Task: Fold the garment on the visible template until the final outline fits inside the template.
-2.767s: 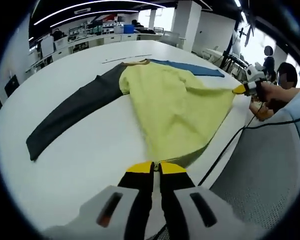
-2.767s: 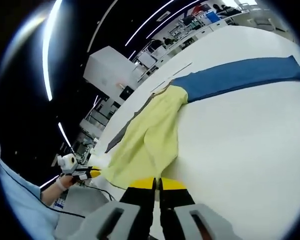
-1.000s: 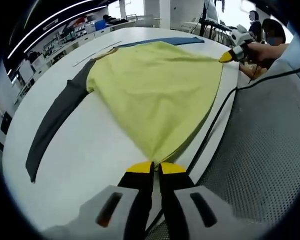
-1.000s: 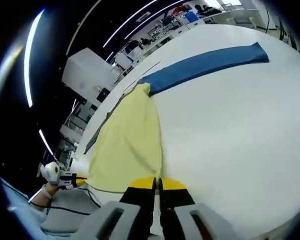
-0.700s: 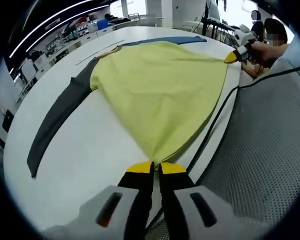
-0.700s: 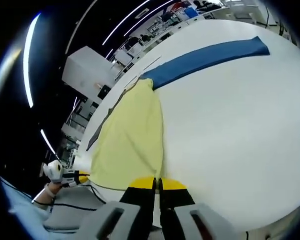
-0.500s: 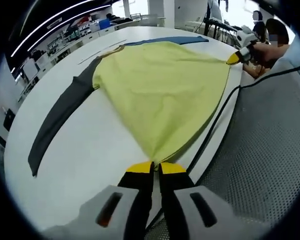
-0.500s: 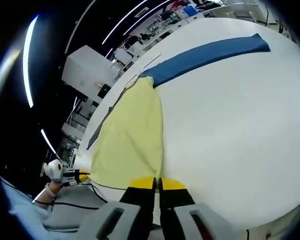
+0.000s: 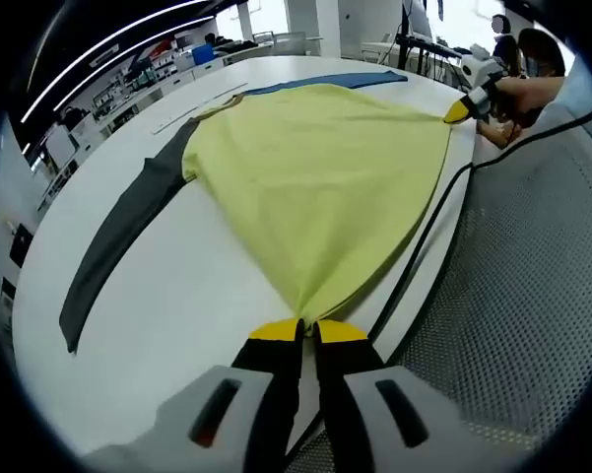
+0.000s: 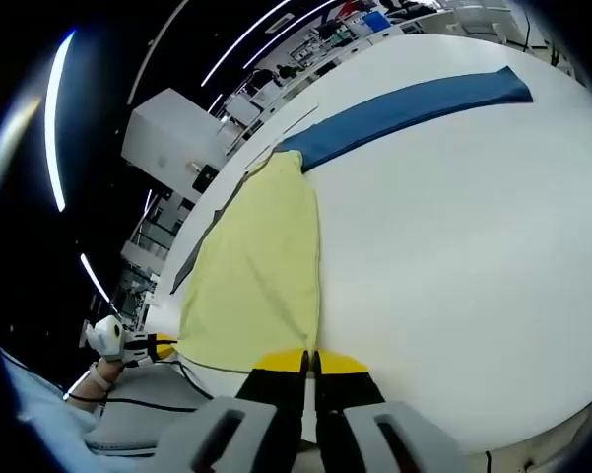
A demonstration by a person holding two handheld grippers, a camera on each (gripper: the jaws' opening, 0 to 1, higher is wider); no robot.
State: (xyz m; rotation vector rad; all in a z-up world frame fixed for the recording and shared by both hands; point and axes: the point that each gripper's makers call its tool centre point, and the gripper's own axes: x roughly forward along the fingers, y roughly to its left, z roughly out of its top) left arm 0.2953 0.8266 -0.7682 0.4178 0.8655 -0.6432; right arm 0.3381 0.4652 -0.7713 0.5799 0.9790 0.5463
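A long-sleeved garment lies spread on the white table (image 9: 177, 296): yellow body (image 9: 325, 177), dark grey sleeve (image 9: 128, 227) out to the left, blue sleeve (image 9: 355, 79) at the far side. My left gripper (image 9: 307, 327) is shut on one hem corner of the yellow body at the table's near edge. My right gripper (image 10: 308, 357) is shut on the other hem corner; in the left gripper view the right gripper (image 9: 458, 111) appears at the upper right, held by a hand. The hem is pulled taut between them. In the right gripper view the yellow body (image 10: 261, 276) and blue sleeve (image 10: 404, 103) stretch away.
A black cable (image 9: 424, 246) runs along the table's edge over a grey mesh surface (image 9: 512, 325). Benches and shelves (image 9: 128, 89) stand far behind the table. A person sits at the upper right (image 9: 532, 49). The white table (image 10: 453, 246) lies bare right of the garment.
The garment's yellow body has been pulled flat and wide from a bunched state; both grippers have kept hold of the hem corners. In the last second little has moved.
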